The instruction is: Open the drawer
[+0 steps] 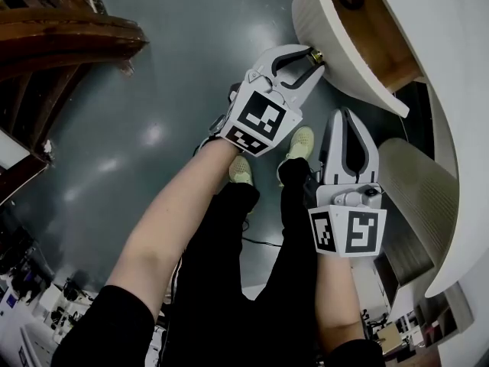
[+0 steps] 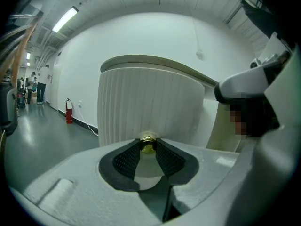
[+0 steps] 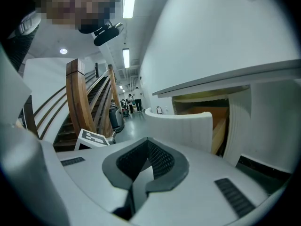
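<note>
Left gripper (image 1: 313, 58) on brass drawer knob (image 2: 148, 146)

Big open indoor hall, lobby or office type: curved white ribbed cabinet (image 1: 424, 197) on a glossy grey floor (image 1: 168, 75), wooden staircase (image 3: 87, 107) across from the cabinet, red fire extinguisher (image 2: 69, 111) at the white wall (image 2: 141, 36) beside it, strip lights (image 2: 65, 19) overhead, people (image 2: 38, 84) far down the corridor past it.

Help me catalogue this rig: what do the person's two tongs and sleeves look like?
Both the left tongs and the right tongs are pale grey-white moulded plastic, tapering to curved jaws lined with dark ribbed pads. Each carries a white cube printed with black square markers. The person wears black short sleeves, and the forearms are bare.
</note>
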Action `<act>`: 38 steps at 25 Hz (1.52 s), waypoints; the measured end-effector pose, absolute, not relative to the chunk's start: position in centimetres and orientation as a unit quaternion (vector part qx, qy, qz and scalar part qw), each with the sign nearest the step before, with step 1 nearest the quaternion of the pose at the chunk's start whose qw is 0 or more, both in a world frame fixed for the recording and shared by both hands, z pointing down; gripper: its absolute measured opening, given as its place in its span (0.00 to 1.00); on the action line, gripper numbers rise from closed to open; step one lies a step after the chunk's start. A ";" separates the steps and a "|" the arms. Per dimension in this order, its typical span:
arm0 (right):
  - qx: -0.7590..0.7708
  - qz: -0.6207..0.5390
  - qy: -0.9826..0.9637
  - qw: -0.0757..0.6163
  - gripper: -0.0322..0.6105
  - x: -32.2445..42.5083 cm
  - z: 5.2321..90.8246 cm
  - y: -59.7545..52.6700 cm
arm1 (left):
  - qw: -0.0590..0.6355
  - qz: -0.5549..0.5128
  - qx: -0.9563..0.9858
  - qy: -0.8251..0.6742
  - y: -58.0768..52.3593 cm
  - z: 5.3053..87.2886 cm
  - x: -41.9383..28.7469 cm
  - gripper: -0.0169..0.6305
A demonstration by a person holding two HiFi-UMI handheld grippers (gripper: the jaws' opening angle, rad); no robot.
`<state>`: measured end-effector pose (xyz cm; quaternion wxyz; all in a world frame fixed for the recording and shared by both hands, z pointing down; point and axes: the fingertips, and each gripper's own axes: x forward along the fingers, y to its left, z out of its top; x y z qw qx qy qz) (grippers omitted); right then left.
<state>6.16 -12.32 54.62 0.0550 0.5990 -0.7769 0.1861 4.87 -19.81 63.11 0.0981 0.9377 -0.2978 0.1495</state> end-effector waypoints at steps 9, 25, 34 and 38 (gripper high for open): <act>0.595 0.183 -0.780 0.060 0.07 5.8 52.5 -10.4 | 0.103 0.166 0.933 -0.302 -17.4 62.3 2.9 0.20; 0.590 0.181 -0.784 0.069 0.07 2.5 51.4 -8.1 | 0.113 0.179 0.928 -0.308 -14.4 62.8 -1.9 0.19; 0.591 0.173 -0.785 0.074 0.07 0.8 50.8 -6.6 | 0.118 0.185 0.924 -0.313 -13.2 62.9 -3.3 0.20; 0.593 0.167 -0.784 0.075 0.07 0.8 49.6 -6.4 | 0.133 0.166 0.924 -0.318 -12.5 60.9 -3.7 0.20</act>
